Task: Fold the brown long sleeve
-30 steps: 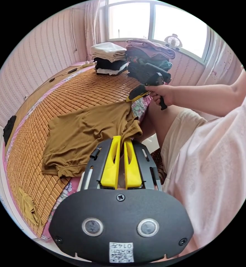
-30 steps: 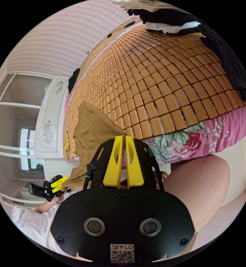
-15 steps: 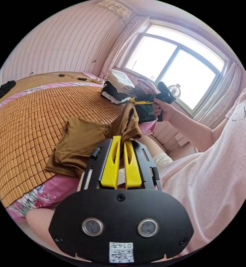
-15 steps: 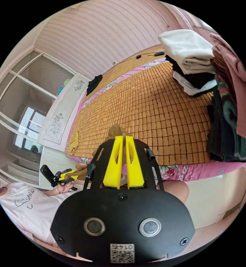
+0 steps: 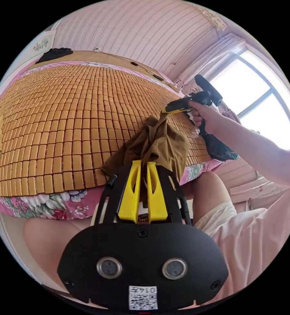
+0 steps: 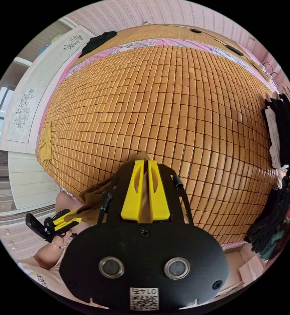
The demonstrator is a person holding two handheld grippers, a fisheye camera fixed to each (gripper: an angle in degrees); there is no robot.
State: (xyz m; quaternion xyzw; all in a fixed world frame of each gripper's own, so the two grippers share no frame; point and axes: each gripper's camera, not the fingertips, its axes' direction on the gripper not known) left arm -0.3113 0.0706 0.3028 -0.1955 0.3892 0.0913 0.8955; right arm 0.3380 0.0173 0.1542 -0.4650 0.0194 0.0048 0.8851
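Both claws, left claw [image 5: 143, 164] and right claw [image 6: 145, 164], are clamping the brown long sleeve [image 5: 158, 146], bunched over the bed's near edge; folding's basically not started.

At six o'clock, yellow jaws on a black left gripper [image 5: 144, 164] pinch the brown long sleeve [image 5: 158, 147]; the tiled mat [image 5: 69, 115] is orange-brown, the sheet [image 5: 53, 205] pink floral.

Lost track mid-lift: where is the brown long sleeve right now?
The brown long sleeve hangs bunched between both tools above the near edge of the bamboo mat: the left tool pinches its lower end, the right tool its top.
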